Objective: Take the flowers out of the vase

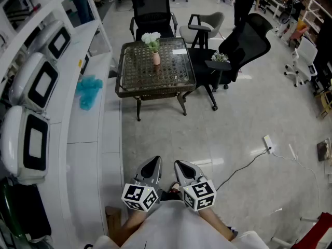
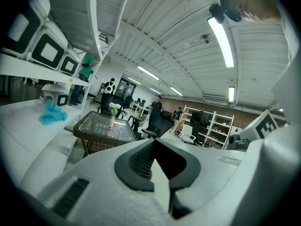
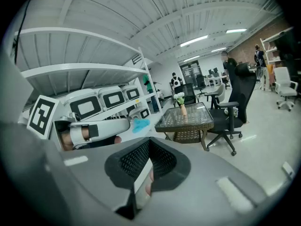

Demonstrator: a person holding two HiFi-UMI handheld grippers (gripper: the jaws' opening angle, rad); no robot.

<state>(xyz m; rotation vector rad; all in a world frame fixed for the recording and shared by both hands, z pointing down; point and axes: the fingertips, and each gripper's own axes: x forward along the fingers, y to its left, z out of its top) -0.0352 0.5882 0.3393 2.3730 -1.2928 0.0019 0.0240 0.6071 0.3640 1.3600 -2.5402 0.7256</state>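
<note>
A small pink vase [image 1: 156, 57] with white flowers [image 1: 151, 37] stands on a dark wicker table [image 1: 129, 82] far ahead of me. Both grippers are held close to my body at the bottom of the head view, well short of the table. My left gripper [image 1: 155, 161] is shut and holds nothing. My right gripper [image 1: 178, 164] sits beside it, also shut and holding nothing. The left gripper view shows the vase [image 2: 111, 122] and flowers [image 2: 113, 108] small in the distance beyond the closed jaws. In the right gripper view the vase [image 3: 183, 109] stands on the table's near corner.
A white counter [image 1: 85, 134] with white appliances [image 1: 36, 84] and a teal cloth [image 1: 89, 90] runs along the left. Black office chairs [image 1: 236, 51] stand behind and right of the table; one seat bears a second flower bunch [image 1: 220, 57]. A power strip [image 1: 268, 142] with its cable lies on the floor.
</note>
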